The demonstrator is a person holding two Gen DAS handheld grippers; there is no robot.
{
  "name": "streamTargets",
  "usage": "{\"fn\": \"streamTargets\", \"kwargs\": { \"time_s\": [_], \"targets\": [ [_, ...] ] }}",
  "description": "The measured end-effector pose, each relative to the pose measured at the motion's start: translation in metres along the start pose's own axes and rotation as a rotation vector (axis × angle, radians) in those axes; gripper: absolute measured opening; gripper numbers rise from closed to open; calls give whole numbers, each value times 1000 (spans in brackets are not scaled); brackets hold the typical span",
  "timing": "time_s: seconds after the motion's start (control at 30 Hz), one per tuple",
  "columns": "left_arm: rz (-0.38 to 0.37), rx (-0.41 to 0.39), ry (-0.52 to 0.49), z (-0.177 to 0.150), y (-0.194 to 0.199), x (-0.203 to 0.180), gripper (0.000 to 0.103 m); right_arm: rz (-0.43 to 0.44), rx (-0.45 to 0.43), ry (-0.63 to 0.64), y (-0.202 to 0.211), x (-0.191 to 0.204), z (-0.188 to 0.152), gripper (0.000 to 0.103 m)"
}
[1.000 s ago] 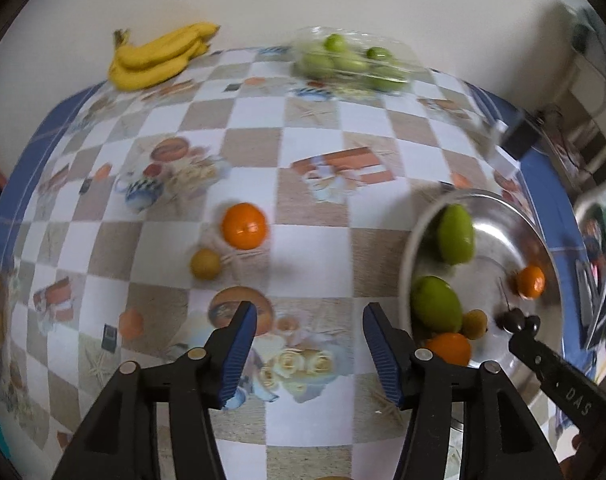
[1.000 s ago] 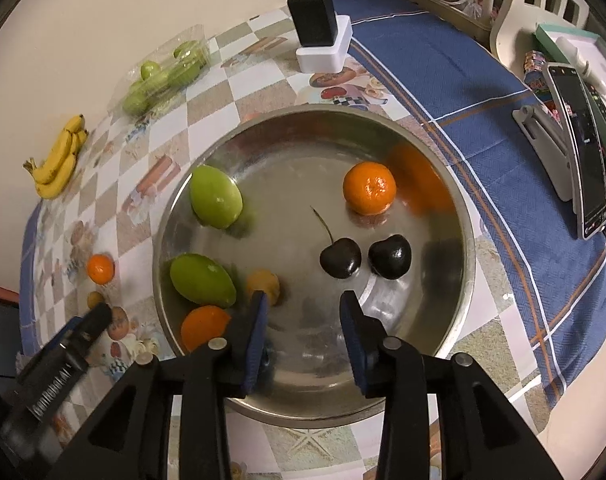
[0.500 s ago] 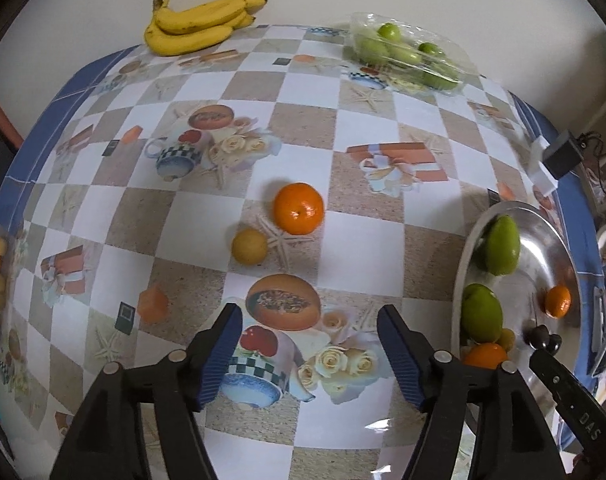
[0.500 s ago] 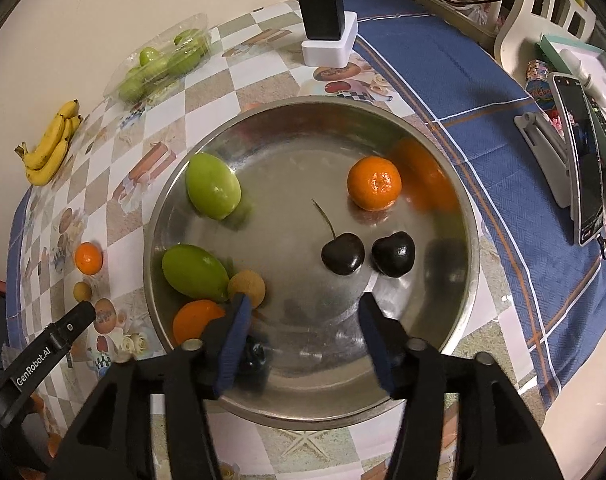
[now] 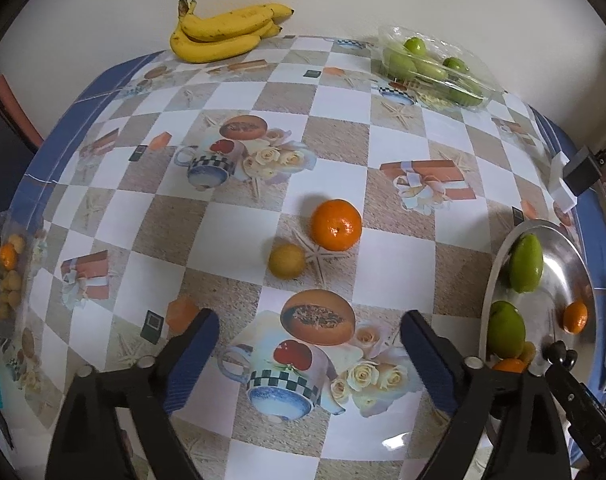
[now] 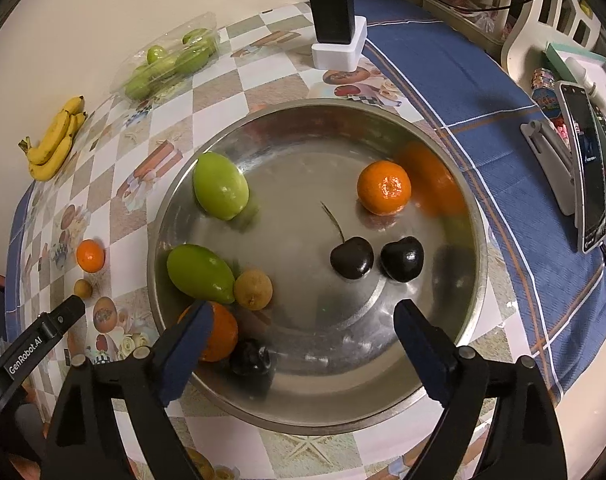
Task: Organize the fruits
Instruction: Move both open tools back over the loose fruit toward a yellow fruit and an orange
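On the checked tablecloth lie a tangerine (image 5: 336, 225) and a small yellow-brown fruit (image 5: 286, 261). My left gripper (image 5: 309, 324) hovers just short of them, its jaws opening with nothing between them. The steel bowl (image 6: 323, 102) holds two green fruits (image 6: 221, 185) (image 6: 201, 274), a tangerine (image 6: 384, 188), two dark cherries (image 6: 351, 258), a small yellow-brown fruit (image 6: 253, 289) and an orange (image 6: 223, 334). Another dark cherry (image 6: 249, 356) lies by the near rim. My right gripper (image 6: 303, 312) hangs over the bowl, jaws opening and empty.
Bananas (image 5: 227, 32) and a clear pack of green fruits (image 5: 435, 68) sit along the far wall. A clear tray of small fruits (image 5: 5, 276) is at the left edge. A black charger (image 6: 335, 12) and a phone on a stand (image 6: 587, 168) lie beyond the bowl.
Both grippers' jaws have spread wide. The left gripper has shifted so the loose tangerine and small fruit sit nearer its middle. A dark cherry now lies in the bowl by the right gripper's left finger.
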State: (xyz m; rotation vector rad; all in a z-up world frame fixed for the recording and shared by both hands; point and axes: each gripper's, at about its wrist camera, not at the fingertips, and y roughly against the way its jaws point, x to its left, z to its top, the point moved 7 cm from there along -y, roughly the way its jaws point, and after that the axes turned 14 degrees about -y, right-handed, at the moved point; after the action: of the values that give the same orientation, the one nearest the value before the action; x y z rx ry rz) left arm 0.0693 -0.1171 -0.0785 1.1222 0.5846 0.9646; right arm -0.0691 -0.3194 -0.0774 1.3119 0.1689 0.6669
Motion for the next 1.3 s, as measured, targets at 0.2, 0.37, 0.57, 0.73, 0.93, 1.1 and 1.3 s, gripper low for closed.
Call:
{"fn": "streamTargets", "kwargs": {
  "time_s": [0.2,0.37,0.57,0.73,0.93,1.1,1.3],
  "targets": [
    [15,-27,6,2,3,6,103,-13,2,11,-3,2,-2,103],
    [22,-43,19,3,5,13,103,-7,2,8,-3,4,-2,103],
    [20,-51,27,4,5,19,103,-9,-6,16,-2,6,-1,103],
    [16,-55,38,5,5,25,103,-2,-34,62,1,17,-1,103],
    [8,-58,77,4,4,42,103,62,-61,97,3,39,-2,103],
    [8,-67,119,3,3,60,103,115,-65,116,4,57,-7,103],
    [29,-91,149,4,5,80,103,173,-66,125,4,81,-11,103]
  ]
}}
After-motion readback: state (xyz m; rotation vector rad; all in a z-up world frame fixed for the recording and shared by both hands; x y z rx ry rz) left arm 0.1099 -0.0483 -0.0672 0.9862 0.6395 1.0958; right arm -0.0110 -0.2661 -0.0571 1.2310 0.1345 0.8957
